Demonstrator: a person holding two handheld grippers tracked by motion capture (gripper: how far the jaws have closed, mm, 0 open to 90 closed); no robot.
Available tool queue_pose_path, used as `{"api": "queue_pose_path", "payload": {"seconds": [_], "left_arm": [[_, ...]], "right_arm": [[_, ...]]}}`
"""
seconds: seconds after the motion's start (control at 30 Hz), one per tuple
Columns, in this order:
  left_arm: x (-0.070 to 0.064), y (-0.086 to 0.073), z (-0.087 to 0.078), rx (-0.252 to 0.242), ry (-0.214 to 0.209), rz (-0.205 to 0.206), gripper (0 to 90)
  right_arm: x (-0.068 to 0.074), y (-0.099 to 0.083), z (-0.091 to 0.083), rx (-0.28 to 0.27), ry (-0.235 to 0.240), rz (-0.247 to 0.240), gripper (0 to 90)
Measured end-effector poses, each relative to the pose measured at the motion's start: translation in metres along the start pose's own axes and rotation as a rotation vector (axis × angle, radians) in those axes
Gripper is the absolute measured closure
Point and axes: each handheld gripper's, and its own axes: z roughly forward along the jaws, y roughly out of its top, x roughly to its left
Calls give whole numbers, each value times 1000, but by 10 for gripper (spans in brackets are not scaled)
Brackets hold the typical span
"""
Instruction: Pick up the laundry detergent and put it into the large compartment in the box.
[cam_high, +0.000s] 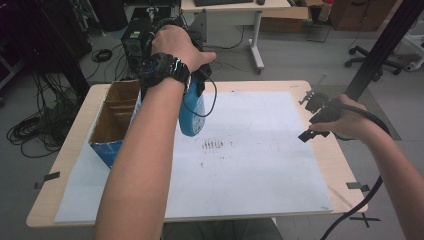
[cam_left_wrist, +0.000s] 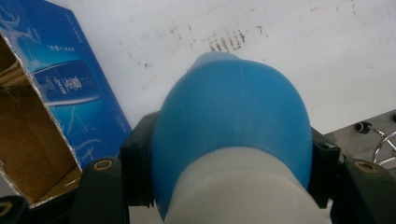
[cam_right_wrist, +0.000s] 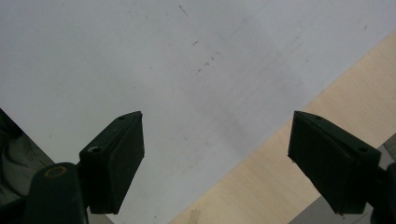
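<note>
Left tool (cam_left_wrist: 229, 196) clamped on blue bottle (cam_left_wrist: 231, 126) above white sheet (cam_high: 250, 150), beside open cardboard box (cam_high: 116, 120), right tool (cam_right_wrist: 217, 158) spread wide over bench (cam_right_wrist: 280, 182) edge

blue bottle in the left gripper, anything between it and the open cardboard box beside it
Nothing visible does. The blue plastic bottle hangs clamped in the left gripper just right of the blue open-topped cardboard box, with only bare white paper beneath it. The box's near compartments look empty.
</note>
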Motion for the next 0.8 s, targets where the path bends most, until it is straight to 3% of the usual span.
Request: {"api": "queue_pose_path", "payload": {"seconds": [0.37,0.8], "left_arm": [[17,-5,-9,-10,-2,-37,373],[52,-20,-18,-15,6,-106,374]], "right_arm": [[-2,1,0,-1,2,3,187],[-2,3,1,6,4,2,186]]}}
